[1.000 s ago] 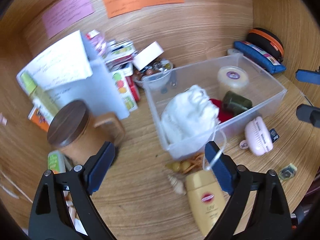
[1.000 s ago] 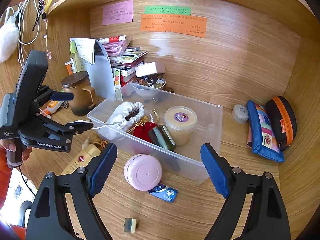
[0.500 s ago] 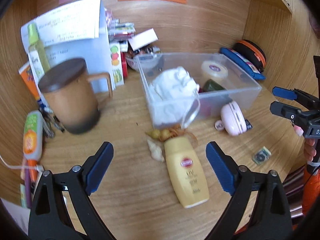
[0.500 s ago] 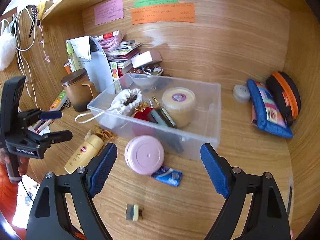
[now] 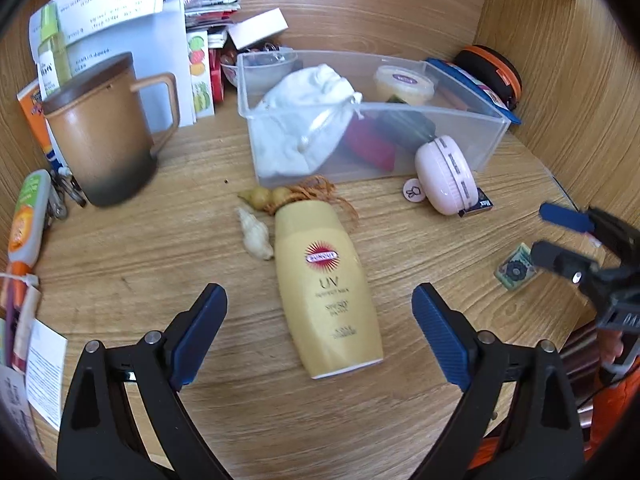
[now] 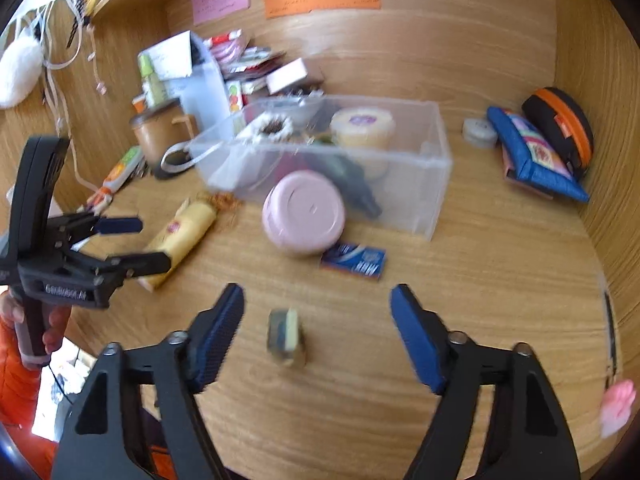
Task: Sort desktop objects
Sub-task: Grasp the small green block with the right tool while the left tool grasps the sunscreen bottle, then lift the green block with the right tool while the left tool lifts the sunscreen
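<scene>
A clear plastic bin (image 5: 452,148) (image 6: 420,184) on the wooden desk holds a white drawstring pouch (image 5: 304,116), a cream jar (image 5: 404,84) and dark and red items. A yellow sunscreen bottle (image 5: 326,284) (image 6: 180,236) lies in front of it, between the fingers of my open, empty left gripper (image 5: 320,320). My right gripper (image 6: 318,328) is open and empty over a small green square item (image 6: 285,336) (image 5: 514,270). A pink round case (image 6: 303,212) (image 5: 446,178) leans on the bin.
A brown lidded mug (image 5: 100,128), a white file holder with papers (image 5: 120,20) and tubes (image 5: 26,216) stand at the left. Shells (image 5: 256,232) lie by the bottle. A blue packet (image 6: 354,260), a blue pouch (image 6: 536,156) and a black-orange case (image 6: 560,128) lie right.
My left gripper has pulled back from the bin and lowered around the sunscreen bottle. My right gripper has drawn back and down, so the small green item now lies between its fingers.
</scene>
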